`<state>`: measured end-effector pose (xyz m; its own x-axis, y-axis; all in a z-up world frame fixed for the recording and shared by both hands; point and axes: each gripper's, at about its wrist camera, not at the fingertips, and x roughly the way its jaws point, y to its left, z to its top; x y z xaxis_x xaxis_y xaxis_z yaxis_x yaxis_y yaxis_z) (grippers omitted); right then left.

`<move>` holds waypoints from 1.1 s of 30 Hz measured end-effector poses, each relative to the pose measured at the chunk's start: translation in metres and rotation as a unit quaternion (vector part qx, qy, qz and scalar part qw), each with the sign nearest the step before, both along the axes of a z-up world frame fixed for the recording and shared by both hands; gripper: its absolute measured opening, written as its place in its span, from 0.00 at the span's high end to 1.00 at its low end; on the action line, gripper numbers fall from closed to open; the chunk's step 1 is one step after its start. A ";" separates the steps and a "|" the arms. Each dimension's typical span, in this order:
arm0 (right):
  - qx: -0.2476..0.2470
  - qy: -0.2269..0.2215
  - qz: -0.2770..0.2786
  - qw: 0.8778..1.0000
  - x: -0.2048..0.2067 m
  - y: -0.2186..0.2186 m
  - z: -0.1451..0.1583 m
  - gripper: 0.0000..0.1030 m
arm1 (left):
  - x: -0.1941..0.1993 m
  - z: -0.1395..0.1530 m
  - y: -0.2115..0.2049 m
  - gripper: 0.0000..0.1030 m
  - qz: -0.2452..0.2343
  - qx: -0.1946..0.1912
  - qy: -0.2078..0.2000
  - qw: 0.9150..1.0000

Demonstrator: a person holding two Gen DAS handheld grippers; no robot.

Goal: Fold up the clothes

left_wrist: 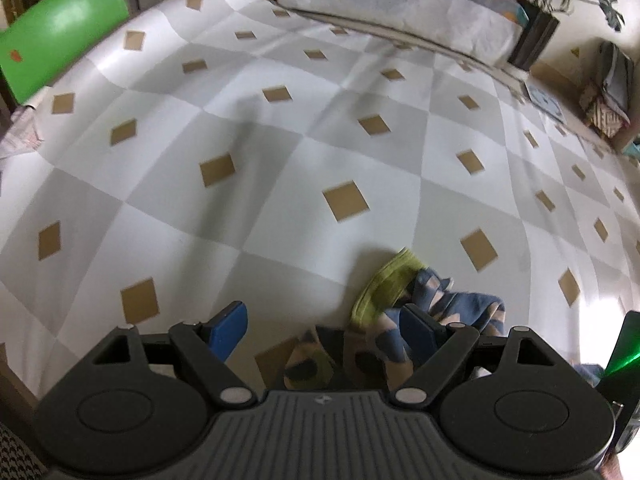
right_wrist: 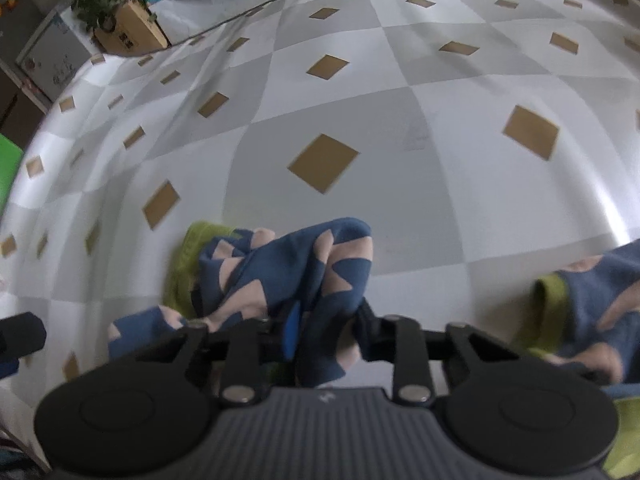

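A small blue garment (right_wrist: 280, 276) with pink patches and a lime-green band lies bunched on the checked tablecloth (right_wrist: 400, 152). My right gripper (right_wrist: 326, 334) is shut on a fold of it, and blue cloth is pinched between the blue pads. A second blue, pink and green piece (right_wrist: 600, 292) lies at the right edge. In the left wrist view the same kind of cloth (left_wrist: 400, 292) sits by the right finger, its green band (left_wrist: 384, 284) pointing away. My left gripper (left_wrist: 322, 326) stands open over it, its pads wide apart and pressing on nothing.
A grey-and-white checked cloth with tan diamonds (left_wrist: 280, 140) covers the table. A green chair back (left_wrist: 64, 28) stands at the far left. A potted plant in a box (right_wrist: 128, 32) and a covered ledge (left_wrist: 400, 4) line the far edge.
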<state>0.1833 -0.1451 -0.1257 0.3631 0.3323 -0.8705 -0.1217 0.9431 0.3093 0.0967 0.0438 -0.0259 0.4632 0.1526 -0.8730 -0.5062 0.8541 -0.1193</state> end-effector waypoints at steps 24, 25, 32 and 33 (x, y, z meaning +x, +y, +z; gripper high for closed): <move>0.092 -0.016 0.123 0.988 -0.008 0.029 0.033 0.55 | -0.001 -0.005 0.026 0.19 0.050 0.004 0.010 0.999; 0.083 -0.019 0.122 0.989 -0.008 0.024 0.034 0.55 | 0.001 -0.006 0.021 0.19 0.038 -0.001 0.010 0.999; 0.020 -0.032 0.115 0.993 -0.005 -0.006 0.040 0.53 | 0.017 -0.017 -0.024 0.19 -0.054 -0.009 0.031 0.998; 0.008 -0.033 0.113 0.993 -0.004 -0.010 0.040 0.52 | 0.018 -0.017 -0.030 0.19 -0.064 -0.007 0.032 0.997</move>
